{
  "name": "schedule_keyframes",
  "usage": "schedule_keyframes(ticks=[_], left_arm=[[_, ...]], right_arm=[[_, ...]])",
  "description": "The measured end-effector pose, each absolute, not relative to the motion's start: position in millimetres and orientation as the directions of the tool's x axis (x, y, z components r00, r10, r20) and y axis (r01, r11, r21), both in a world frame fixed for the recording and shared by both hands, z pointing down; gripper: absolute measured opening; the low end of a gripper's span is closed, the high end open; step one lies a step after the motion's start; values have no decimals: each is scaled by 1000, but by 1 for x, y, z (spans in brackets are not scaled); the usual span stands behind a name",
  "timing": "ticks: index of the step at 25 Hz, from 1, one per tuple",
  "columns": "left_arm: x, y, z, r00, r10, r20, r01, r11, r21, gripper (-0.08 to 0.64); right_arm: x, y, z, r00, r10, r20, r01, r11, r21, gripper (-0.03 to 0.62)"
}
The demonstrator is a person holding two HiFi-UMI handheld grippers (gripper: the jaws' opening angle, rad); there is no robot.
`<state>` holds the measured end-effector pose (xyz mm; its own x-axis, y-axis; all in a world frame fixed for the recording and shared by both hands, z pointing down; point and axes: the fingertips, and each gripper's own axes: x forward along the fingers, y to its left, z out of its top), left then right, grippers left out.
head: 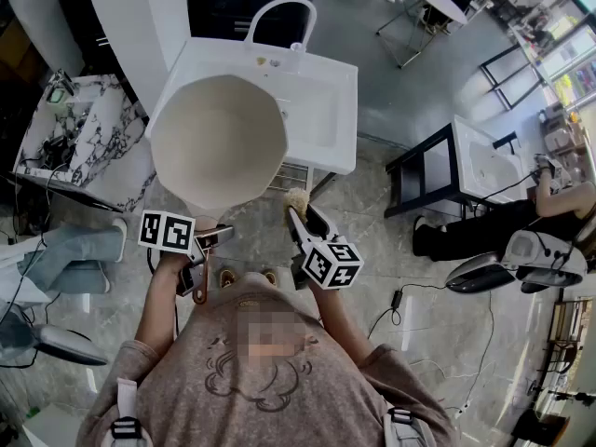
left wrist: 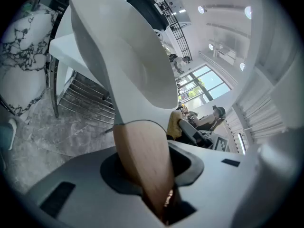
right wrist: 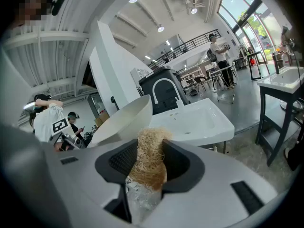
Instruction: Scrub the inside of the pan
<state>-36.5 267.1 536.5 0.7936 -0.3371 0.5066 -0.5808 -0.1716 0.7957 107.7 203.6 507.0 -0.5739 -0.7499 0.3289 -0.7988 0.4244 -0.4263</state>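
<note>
A cream-white pan is held up in the air, its inside facing me, in front of the white sink. My left gripper is shut on the pan's wooden handle, and the pan's pale body rises above the jaws. My right gripper is shut on a tan fibre scrubber, just to the right of the pan's lower rim and not touching it. In the right gripper view the pan sits to the left, beyond the scrubber.
The sink has a white arched faucet at its back. A marble-topped counter stands at the left, a black-framed sink stand at the right. Another person sits at the right. A wire rack stands under the sink.
</note>
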Motion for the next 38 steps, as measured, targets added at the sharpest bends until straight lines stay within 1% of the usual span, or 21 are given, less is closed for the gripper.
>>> schedule_keyframes(ticks=[7, 17, 23, 29, 38], left_arm=[[-37, 267, 539, 797, -329, 507, -579, -176, 796, 133], [-44, 268, 535, 802, -317, 506, -576, -185, 796, 133], [-60, 272, 538, 806, -297, 512, -577, -200, 792, 133], [-69, 266, 543, 813, -270, 516, -573, -214, 791, 133], [-70, 232, 550, 832, -243, 499, -548, -219, 808, 133]], right_arm=[[105, 204, 510, -572, -749, 334, -802, 426, -418, 176], [99, 207, 500, -586, -756, 294, -782, 431, -451, 183], [96, 221, 499, -563, -780, 274, -794, 420, -439, 183], [96, 230, 505, -527, -807, 267, -806, 374, -459, 183], [105, 181, 499, -496, -837, 230, -822, 367, -435, 183]])
